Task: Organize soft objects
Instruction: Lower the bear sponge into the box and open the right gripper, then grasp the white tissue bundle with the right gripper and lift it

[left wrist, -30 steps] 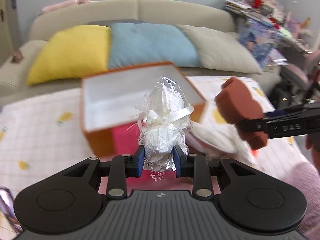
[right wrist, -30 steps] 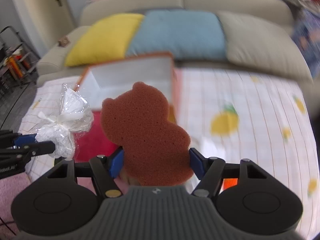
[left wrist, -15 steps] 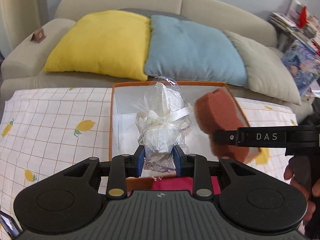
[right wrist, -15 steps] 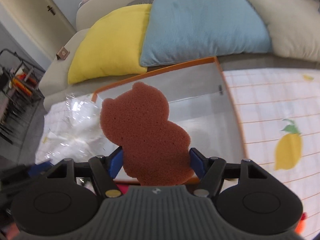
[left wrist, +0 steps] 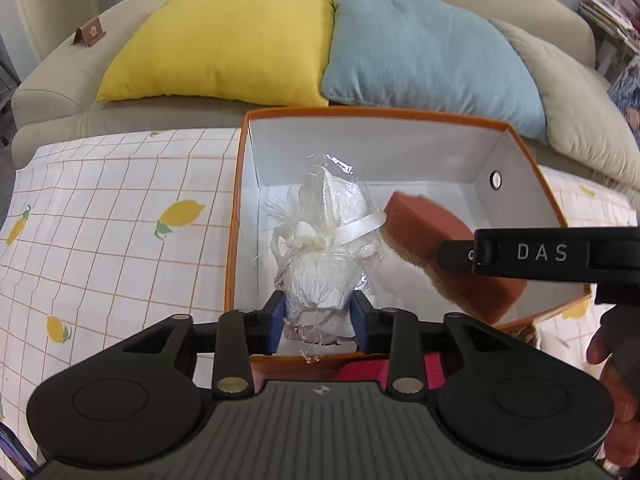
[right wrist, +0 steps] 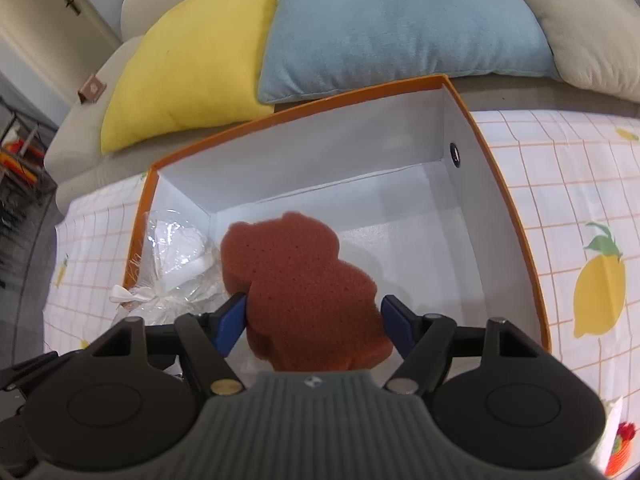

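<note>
My left gripper [left wrist: 318, 320] is shut on a white soft bundle wrapped in clear cellophane with a white ribbon [left wrist: 326, 252], held inside the near left part of an orange box with white inner walls [left wrist: 520, 184]. My right gripper [right wrist: 314, 320] is shut on a brown bear-shaped sponge [right wrist: 298, 280], held low inside the same box [right wrist: 500, 200]. The sponge [left wrist: 432, 236] sits just right of the bundle in the left wrist view. The bundle [right wrist: 176, 264] shows at the box's left wall in the right wrist view.
The box stands on a white lemon-print checked cloth [left wrist: 112, 216]. Behind it is a beige sofa with a yellow pillow [left wrist: 224, 36], a blue pillow [left wrist: 420, 48] and a beige pillow [left wrist: 580, 108]. A pink item [left wrist: 360, 368] lies just before the box's near wall.
Both grippers have moved forward and down over the box. The bundle and the sponge, earlier held above and before the box, are now inside it.
</note>
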`<action>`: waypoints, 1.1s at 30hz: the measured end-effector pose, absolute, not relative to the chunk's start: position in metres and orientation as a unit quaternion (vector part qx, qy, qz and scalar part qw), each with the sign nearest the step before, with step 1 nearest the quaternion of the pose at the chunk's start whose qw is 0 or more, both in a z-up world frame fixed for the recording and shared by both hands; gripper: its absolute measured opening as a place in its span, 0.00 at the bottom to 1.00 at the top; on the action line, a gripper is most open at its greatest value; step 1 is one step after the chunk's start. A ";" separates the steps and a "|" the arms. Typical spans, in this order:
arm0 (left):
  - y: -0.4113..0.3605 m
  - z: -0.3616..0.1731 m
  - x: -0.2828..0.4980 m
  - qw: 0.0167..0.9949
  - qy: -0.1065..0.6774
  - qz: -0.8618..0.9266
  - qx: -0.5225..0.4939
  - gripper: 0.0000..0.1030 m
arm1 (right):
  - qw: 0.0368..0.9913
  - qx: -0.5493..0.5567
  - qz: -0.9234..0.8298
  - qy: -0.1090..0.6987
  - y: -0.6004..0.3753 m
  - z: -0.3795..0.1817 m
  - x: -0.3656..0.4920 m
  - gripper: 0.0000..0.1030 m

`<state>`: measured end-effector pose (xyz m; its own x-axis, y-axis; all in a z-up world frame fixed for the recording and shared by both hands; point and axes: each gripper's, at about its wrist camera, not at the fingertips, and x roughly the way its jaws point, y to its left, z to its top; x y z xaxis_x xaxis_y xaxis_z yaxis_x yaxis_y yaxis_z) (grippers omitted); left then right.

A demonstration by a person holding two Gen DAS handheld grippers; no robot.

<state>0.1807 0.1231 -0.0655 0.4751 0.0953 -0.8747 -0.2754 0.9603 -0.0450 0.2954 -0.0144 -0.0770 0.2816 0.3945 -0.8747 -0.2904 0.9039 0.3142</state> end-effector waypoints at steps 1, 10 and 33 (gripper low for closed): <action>0.124 -0.066 0.180 0.853 0.502 0.109 -0.091 0.43 | 0.798 0.041 0.218 0.560 -0.014 -0.077 0.294 0.71; 0.125 -0.045 0.171 0.868 0.476 0.103 -0.095 0.57 | 0.806 0.006 0.226 0.547 -0.021 -0.070 0.286 0.74; 0.025 0.004 0.061 0.923 0.378 -0.061 -0.036 0.57 | 0.893 0.012 0.164 0.418 -0.173 -0.007 0.113 0.79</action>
<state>0.0608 0.0249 0.0041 0.7065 -0.1405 -0.6937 0.0856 0.9899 -0.1132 0.1134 -0.1729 -0.0072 0.5964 0.3035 -0.7431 -0.2835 0.9457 0.1587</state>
